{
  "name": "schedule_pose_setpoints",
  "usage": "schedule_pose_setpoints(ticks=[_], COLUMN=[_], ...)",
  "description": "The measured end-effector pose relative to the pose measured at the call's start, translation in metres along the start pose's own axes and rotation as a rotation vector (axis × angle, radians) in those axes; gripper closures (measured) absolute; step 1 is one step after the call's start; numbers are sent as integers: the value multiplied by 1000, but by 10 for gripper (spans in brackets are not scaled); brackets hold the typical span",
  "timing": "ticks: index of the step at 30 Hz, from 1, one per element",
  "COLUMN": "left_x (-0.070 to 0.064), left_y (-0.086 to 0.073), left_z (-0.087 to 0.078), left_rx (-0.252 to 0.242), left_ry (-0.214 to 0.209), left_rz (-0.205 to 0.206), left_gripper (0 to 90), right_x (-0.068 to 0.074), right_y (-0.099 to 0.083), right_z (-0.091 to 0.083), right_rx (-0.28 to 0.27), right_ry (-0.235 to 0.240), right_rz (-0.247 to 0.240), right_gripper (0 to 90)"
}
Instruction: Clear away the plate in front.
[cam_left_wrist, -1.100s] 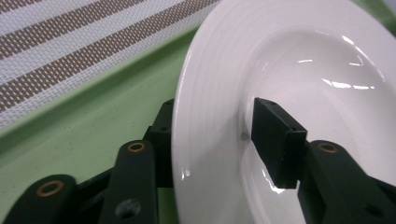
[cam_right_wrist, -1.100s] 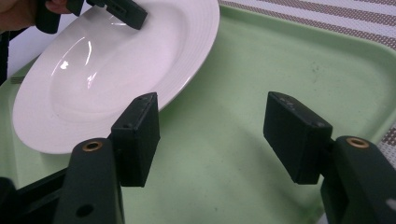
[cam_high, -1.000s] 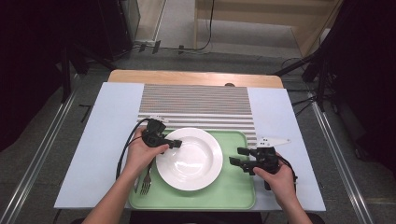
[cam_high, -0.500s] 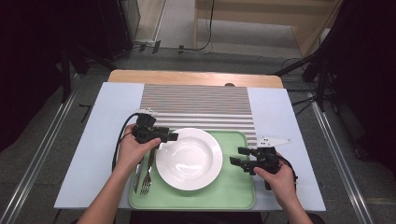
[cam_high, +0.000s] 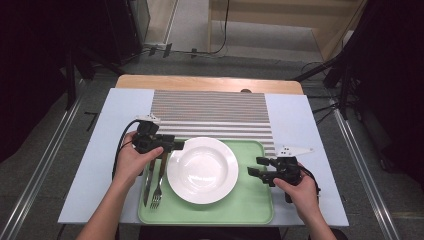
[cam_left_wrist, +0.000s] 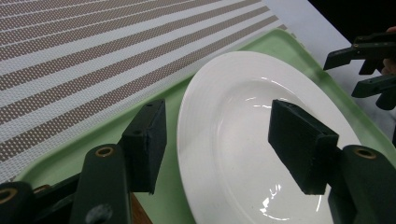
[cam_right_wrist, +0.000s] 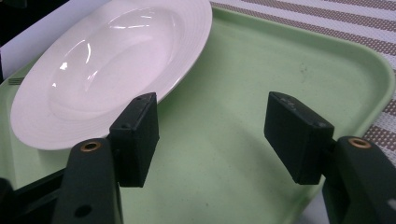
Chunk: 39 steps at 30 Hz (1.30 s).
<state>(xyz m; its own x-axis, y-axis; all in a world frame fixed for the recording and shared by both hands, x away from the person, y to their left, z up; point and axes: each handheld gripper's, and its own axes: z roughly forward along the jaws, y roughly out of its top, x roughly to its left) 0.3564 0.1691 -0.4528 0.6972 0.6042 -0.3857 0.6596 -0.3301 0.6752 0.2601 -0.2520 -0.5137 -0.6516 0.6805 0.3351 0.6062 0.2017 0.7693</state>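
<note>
High view: white plate (cam_high: 202, 169) on green tray (cam_high: 250, 205), left gripper (cam_high: 175, 145) at its 10 o'clock rim, right gripper (cam_high: 253, 167) off its 3 o'clock; left gripper view: jaws wide, empty, straddling rim; right gripper view: jaws wide, empty, plate at 10 o'clock.

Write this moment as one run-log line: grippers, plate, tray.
left gripper: open, jaws astride plate rim | right gripper: open, over tray, beside plate | white plate: on green tray | fork and knife: left of plate
</note>
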Motion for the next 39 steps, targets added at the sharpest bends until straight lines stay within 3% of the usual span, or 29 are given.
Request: schedule_pose_setpoints(ticks=[2, 4, 7, 10, 17, 29, 39], left_x=[0, -2, -4, -3, 0, 5, 8], left_y=[0, 0, 0, -3, -16, -42, -64], left_z=[-4, -7, -11, -16, -26, -40, -45], left_rx=[-13, -11, 5, -11, 13, -8, -9], left_ry=[-38, -65, -26, -42, -12, -2, 0], left_rz=[-26, -27, 1, -5, 9, 15, 14], left_gripper=[364, 364, 327, 327, 326, 326, 326], right_x=[0, -1, -2, -4, -6, -4, -1], right_y=[0, 0, 0, 0, -1, -3, -19], right_z=[-1, -2, -3, -6, -9, -16, -25], right_rx=[-3, -4, -5, -10, -5, -6, 16], right_ry=[0, 0, -2, -5, -6, -25, -45], right_rz=[4, 2, 7, 13, 18, 17, 15], right_gripper=[345, 345, 345, 345, 344, 342, 342])
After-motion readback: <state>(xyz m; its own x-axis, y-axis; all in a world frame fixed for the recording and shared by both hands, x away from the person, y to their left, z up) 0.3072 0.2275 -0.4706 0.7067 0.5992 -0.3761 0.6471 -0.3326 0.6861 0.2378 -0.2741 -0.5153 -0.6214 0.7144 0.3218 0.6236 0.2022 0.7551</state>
